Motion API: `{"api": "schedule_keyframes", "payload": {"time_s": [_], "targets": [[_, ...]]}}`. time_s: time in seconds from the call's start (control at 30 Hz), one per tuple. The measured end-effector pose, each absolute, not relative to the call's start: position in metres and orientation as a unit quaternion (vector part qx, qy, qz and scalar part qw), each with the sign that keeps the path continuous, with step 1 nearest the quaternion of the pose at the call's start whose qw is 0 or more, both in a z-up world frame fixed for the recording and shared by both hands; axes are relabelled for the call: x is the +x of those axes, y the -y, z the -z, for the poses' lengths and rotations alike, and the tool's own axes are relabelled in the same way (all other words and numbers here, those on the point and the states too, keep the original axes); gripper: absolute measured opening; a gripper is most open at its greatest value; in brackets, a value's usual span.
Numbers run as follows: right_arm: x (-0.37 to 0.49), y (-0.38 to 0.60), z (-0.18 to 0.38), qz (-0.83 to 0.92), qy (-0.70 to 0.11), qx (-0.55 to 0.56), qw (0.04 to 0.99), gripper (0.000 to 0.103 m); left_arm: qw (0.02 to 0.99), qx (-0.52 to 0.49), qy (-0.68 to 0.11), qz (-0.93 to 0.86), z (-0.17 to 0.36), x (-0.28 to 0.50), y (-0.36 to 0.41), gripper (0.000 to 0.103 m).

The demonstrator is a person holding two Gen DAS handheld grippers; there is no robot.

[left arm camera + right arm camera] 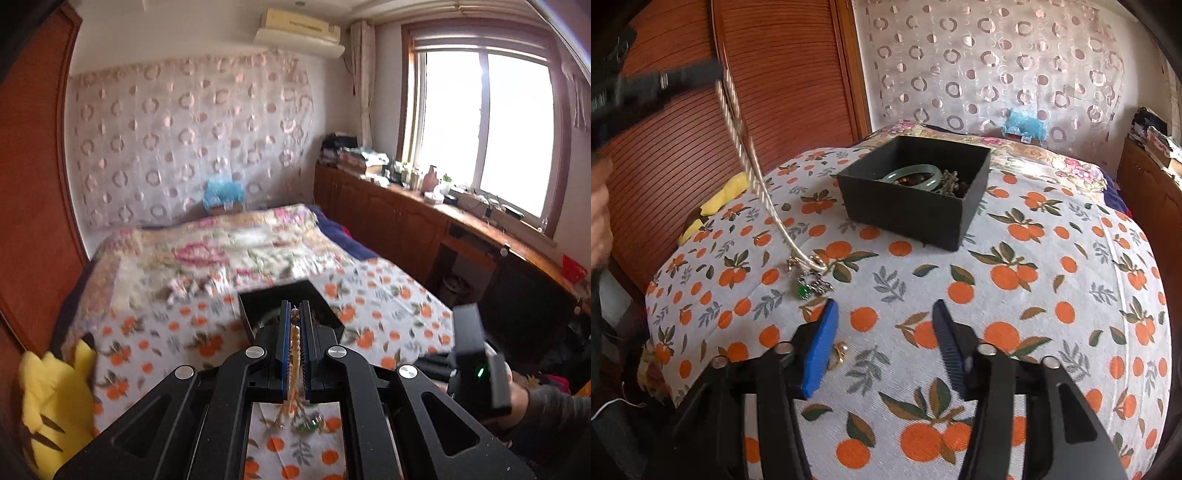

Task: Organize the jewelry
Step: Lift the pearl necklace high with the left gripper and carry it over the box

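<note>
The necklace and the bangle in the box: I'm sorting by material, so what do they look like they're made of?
Necklace: pale silvery twisted cord or chain with a metallic sheen, likely metal; its pendant holds a glossy green stone or glass. Bangle: smooth, milky green and slightly translucent, jade-like, though it could be glass or resin. Box: matte black, probably card.

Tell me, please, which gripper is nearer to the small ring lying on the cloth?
Right. The right gripper hangs open just above the ring, which lies beside its blue pad. The left gripper is raised, shut on the necklace, away from the ring.
</note>
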State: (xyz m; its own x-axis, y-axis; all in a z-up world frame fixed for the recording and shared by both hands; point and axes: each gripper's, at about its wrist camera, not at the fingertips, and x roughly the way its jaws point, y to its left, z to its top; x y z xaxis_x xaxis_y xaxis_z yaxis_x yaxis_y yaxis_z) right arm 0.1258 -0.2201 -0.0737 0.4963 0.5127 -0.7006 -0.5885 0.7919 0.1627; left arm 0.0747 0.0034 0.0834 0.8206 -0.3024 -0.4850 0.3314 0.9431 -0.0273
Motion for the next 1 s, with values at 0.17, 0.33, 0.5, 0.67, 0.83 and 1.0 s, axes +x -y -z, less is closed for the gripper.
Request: {"api": "schedule_keyframes", "payload": {"time_s": [0.17, 0.33, 0.5, 0.67, 0.83, 1.0], "targets": [[0.131, 0.200, 0.075, -0.338, -0.395, -0.055, 0.853, 0.046, 0.961, 0.035, -0.233, 0.142, -0.100, 0.076, -0.015, 0.004], [0.133, 0.169, 0.079, -0.363, -0.403, -0.078, 0.837, 0.045, 0.964, 0.028, -0.230, 0.129, -0.104, 0.079, -0.028, 0.004], [0.134, 0.140, 0.087, -0.382, -0.413, -0.110, 0.820, 0.041, 0.967, 0.027, -0.224, 0.118, -0.108, 0.081, -0.035, 0.004], [0.137, 0.127, 0.096, -0.369, -0.419, -0.151, 0.816, 0.033, 0.968, 0.027, -0.224, 0.108, -0.106, 0.087, -0.037, 0.004], [0.137, 0.129, 0.096, -0.367, -0.416, -0.166, 0.815, 0.017, 0.969, 0.018, -0.225, 0.105, -0.106, 0.093, -0.041, 0.004], [0.141, 0.140, 0.090, -0.363, -0.410, -0.155, 0.822, 0.015, 0.970, 0.009, -0.219, 0.109, -0.113, 0.099, -0.039, 0.004]]}}
